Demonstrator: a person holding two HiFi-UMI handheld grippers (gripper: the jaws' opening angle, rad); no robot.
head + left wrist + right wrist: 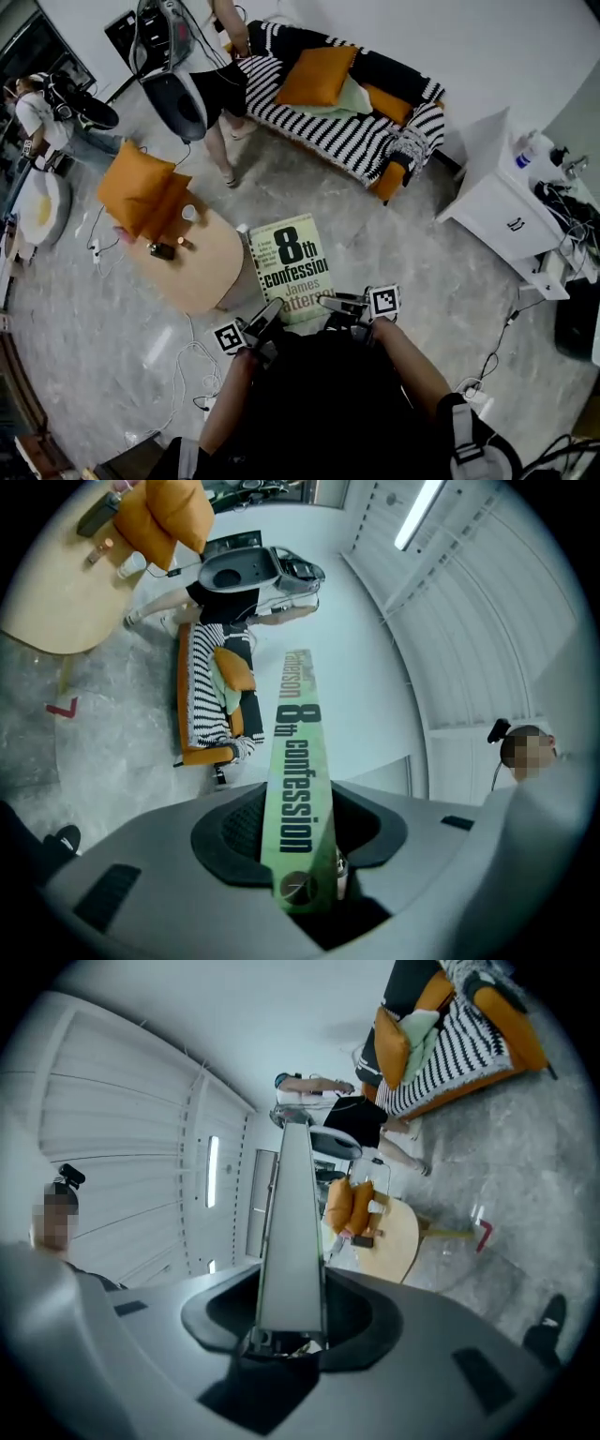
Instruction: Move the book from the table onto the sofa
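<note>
Book (pixel 291 267) gripped at its near edge by left gripper (pixel 265 315) and right gripper (pixel 336 302), jaws part-closed on it, held off the table (pixel 202 277) above the floor; sofa (pixel 323 129) well ahead, placement not yet done.

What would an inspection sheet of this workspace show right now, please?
Surface: round wooden table, book not on it.
Job's things: book held cover up in the air beside the table; striped sofa beyond, book not yet there.
Clutter: two orange cushions, a cup and a small dark object on the table.
Grippers: left gripper and right gripper both shut on the book's near edge.
Cables: white cables on the floor by the table.
Surroundings: a person stands by the sofa; white cabinet at right.
</note>
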